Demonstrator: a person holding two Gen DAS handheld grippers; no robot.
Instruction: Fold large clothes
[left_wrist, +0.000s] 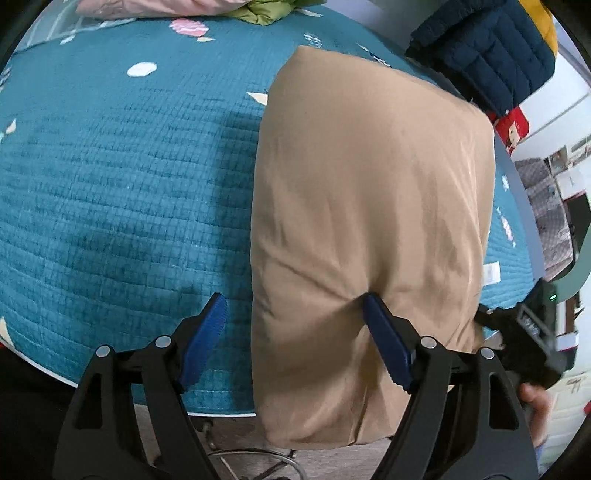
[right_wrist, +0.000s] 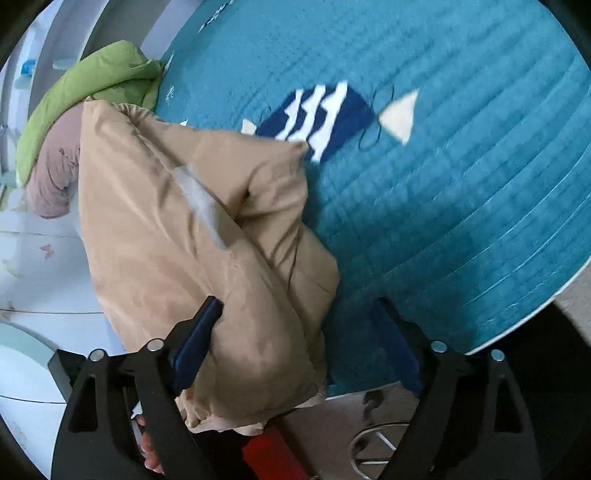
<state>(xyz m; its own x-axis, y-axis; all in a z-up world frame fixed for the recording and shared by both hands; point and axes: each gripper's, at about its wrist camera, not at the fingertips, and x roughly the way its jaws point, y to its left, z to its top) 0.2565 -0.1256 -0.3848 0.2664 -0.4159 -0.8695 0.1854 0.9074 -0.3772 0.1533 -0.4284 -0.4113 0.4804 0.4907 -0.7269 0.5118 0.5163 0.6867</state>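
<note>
Tan garment (left_wrist: 369, 229), folded bundle, lying on teal quilt (left_wrist: 129, 184), near edge overhanging at 6 o'clock. Left tongs (left_wrist: 295, 325) wide, one pad pressing fabric. Right tongs (right_wrist: 303, 332) wide around bundle end.

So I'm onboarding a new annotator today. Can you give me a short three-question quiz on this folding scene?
1. True or false: the tan padded garment hangs partly over the near edge of the teal quilted cover.
2. Which item lies beside the green garment in the right wrist view? A) mauve garment B) a black shoe C) a yellow towel
3. Fill in: the left hand-held gripper has its jaws ____, with one finger pressed into the tan fabric.

Key: 1 true; 2 A; 3 open
</note>
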